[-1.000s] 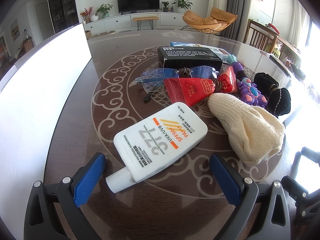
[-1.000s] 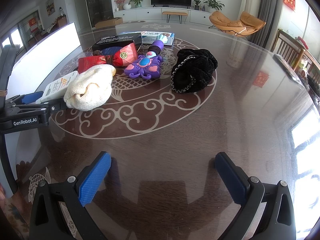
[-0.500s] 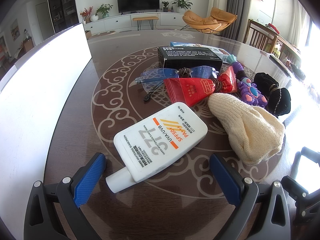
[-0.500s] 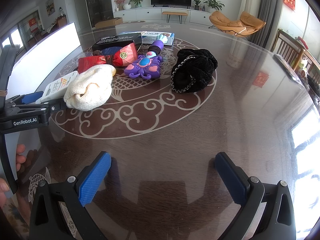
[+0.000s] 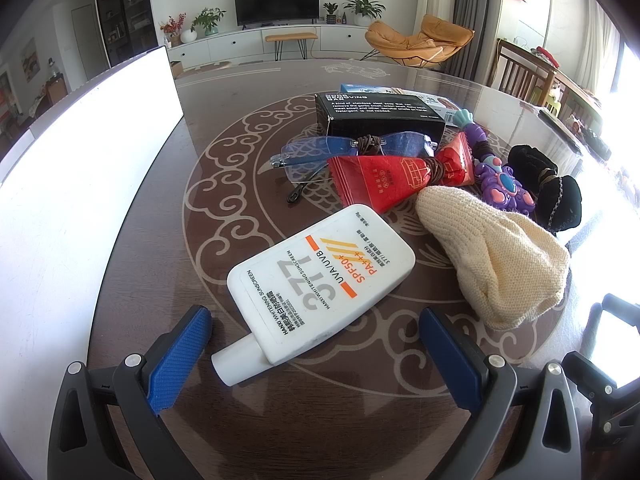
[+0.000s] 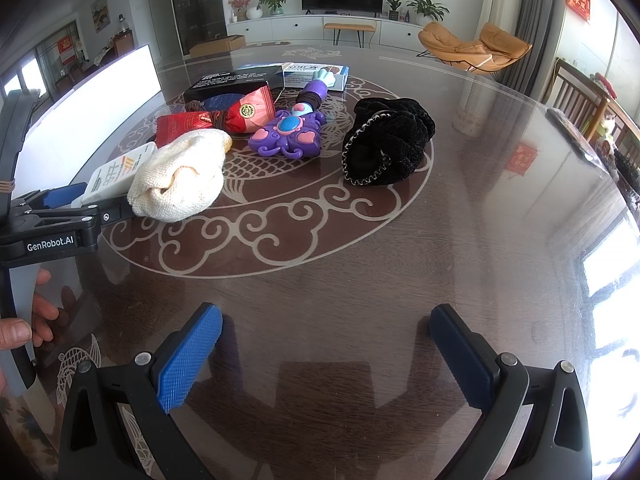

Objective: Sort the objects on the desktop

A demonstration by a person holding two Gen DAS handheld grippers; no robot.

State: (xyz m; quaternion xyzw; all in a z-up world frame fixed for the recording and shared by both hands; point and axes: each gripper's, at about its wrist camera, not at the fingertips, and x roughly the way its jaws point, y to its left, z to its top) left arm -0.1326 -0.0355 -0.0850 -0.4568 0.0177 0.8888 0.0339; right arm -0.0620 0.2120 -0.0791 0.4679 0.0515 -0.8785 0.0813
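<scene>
You're at the very start of the sort, approx. pre-grasp: nothing is picked up yet, and the pile sits bunched on the round table (image 6: 500, 240). Your left gripper (image 5: 316, 346) has its jaws spread wide w/ nothing between the pads except the cap end of the white sunscreen bottle (image 5: 320, 280), which lies flat, cap toward you, body angled away to the right; the pads aren't touching it. Next move, as I judge it: push fwd a bit so the pads straddle the bottle's body, not just the cap, then close; the body looks nearly as wide as the opening, so square up first. Just right of the bottle lies the cream knit pouch (image 5: 492, 256), near enough to snag w/ the right-hand finger. Behind them: red foil packet (image 5: 384, 184), blue-lens glasses (image 5: 340, 148), black box (image 5: 380, 114), purple toy wand (image 6: 288, 136), black velvet pouch (image 6: 384, 144). Your right gripper (image 6: 326, 354) is also wide apart, holding nothing, over bare table, well apart from everything; the black velvet pouch is its nearest item. Your hand (image 6: 28, 320) shows at that view's left edge.
</scene>
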